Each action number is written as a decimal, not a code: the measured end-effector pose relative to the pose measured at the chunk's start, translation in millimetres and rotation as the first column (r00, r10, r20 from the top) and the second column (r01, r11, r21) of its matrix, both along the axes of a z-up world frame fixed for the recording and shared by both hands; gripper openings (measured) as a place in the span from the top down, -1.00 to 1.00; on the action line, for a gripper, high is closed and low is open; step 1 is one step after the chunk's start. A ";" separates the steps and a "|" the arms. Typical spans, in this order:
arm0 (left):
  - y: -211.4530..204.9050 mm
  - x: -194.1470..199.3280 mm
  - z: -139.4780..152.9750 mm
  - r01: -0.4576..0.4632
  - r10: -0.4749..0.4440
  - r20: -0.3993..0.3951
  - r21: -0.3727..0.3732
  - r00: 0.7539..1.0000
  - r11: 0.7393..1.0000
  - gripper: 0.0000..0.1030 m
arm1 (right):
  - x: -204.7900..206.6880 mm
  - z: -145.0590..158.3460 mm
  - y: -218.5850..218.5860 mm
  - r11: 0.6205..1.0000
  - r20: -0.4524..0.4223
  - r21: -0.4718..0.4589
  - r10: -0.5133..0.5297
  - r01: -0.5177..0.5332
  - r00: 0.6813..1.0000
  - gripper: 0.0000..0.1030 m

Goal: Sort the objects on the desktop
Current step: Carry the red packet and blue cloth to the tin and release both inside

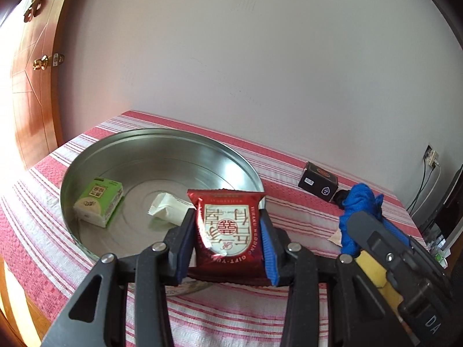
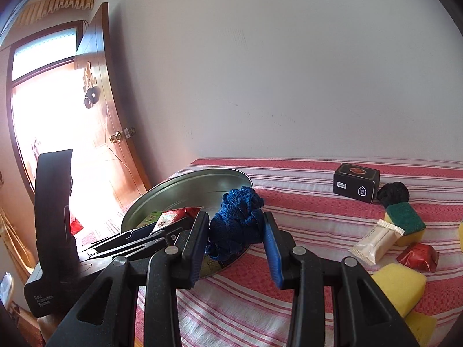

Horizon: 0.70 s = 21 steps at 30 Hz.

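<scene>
Red snack packet [image 1: 228, 231] is clamped between the left gripper [image 1: 228, 232] fingers, held at the near rim of the round metal tray [image 1: 162, 170], centre of the left wrist frame. Green box [image 1: 99, 202] and white wrapped bar [image 1: 169, 209] are seen lying inside the tray. Blue woven cord bundle [image 2: 235, 221] is pinched by the right gripper [image 2: 235, 231], centre of the right wrist frame, beside the tray's right edge. Black box [image 2: 356, 182], green-topped sponge [image 2: 405, 222], cream bar wrapper [image 2: 376, 240] and yellow sponge [image 2: 400, 286] are noted at right on the striped cloth [image 2: 289, 202].
</scene>
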<state>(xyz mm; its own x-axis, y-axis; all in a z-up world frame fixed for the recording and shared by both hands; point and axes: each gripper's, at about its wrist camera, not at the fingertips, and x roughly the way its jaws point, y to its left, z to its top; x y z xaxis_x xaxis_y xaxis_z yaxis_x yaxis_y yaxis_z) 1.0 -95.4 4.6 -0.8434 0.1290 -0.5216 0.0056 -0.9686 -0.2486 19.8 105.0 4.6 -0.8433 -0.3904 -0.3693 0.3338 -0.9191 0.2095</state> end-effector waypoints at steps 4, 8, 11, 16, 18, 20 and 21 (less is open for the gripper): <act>-18.1 -4.6 3.0 -0.064 0.064 -0.009 -0.015 0.998 0.998 0.21 | -7.1 4.8 -15.7 1.000 -0.013 0.003 0.030 -0.030 0.999 0.22; -35.3 -11.4 1.0 -0.149 0.149 -0.002 -0.067 0.989 0.987 0.21 | -15.7 7.8 -35.6 0.998 -0.025 0.011 0.060 -0.060 0.998 0.22; -47.9 -18.8 -2.4 -0.186 0.188 0.019 -0.095 0.982 0.978 0.21 | -25.1 8.0 -48.5 0.997 -0.029 0.020 0.070 -0.069 0.997 0.22; -61.7 -27.2 -4.1 -0.226 0.231 0.031 -0.116 0.972 0.967 0.21 | -43.6 7.8 -66.0 0.997 -0.027 0.017 0.073 -0.073 0.997 0.22; -67.3 -29.9 -3.2 -0.240 0.246 0.030 -0.127 0.969 0.962 0.21 | -50.0 8.5 -73.2 0.997 -0.034 0.022 0.068 -0.068 0.997 0.22; -71.8 -33.3 -3.4 -0.254 0.261 0.032 -0.143 0.965 0.957 0.21 | -57.0 9.8 -80.9 0.998 -0.047 0.034 0.061 -0.059 0.997 0.22; -73.5 -35.5 -4.0 -0.260 0.268 0.035 -0.151 0.963 0.954 0.21 | -60.1 11.0 -84.8 0.998 -0.055 0.044 0.057 -0.055 0.997 0.22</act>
